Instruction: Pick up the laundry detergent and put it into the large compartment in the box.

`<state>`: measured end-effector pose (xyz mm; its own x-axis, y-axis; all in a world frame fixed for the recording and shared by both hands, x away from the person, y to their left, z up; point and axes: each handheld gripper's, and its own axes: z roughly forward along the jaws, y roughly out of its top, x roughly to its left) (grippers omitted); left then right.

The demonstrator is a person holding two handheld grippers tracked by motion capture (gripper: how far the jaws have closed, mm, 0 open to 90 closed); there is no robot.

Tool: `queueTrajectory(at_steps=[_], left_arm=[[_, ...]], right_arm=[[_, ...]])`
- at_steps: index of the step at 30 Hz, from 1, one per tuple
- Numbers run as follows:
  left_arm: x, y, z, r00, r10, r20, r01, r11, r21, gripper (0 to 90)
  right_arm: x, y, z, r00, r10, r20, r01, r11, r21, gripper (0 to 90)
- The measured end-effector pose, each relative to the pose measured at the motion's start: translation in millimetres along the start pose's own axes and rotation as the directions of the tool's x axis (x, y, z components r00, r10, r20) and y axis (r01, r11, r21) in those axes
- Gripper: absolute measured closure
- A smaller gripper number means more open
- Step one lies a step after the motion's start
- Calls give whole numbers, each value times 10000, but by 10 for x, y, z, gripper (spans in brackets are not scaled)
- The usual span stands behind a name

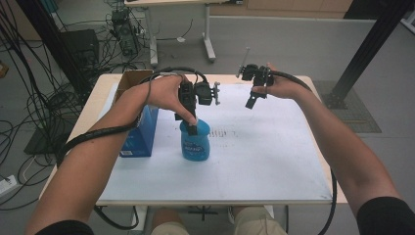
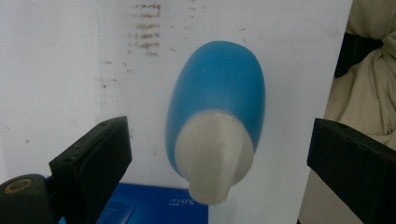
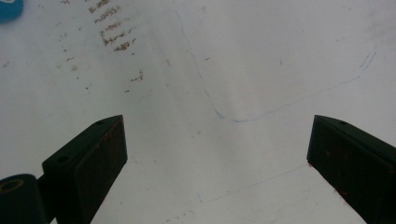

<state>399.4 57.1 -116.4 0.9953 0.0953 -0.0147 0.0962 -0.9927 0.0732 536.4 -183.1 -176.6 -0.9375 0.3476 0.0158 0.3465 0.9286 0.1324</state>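
The left gripper [image 1: 192, 128] points down with its jaws wide open around the blue bottle [image 1: 195, 142], while the right gripper [image 1: 250, 102] hangs open above the white table [image 1: 274, 161].

The blue bottle [image 1: 195, 141] stands mid-counter with the blue box [image 1: 139, 129] close at its nine o'clock; from three o'clock the counter [image 1: 274, 156] is free.

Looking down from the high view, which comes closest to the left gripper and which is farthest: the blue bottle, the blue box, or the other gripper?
1. The blue bottle is nearest, right under the left gripper, mid-table.
2. The blue box comes next, by the table's left edge.
3. The right gripper is farthest, held up over the far right part of the table.
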Motion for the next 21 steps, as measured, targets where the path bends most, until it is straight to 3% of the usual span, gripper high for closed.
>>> queueTrajectory(at_steps=[21], left_arm=[[12,41,333,10000,41,58,-43,9995,311,70]], right_arm=[[12,31,47,10000,-61,-23,62,10000,56,48]])
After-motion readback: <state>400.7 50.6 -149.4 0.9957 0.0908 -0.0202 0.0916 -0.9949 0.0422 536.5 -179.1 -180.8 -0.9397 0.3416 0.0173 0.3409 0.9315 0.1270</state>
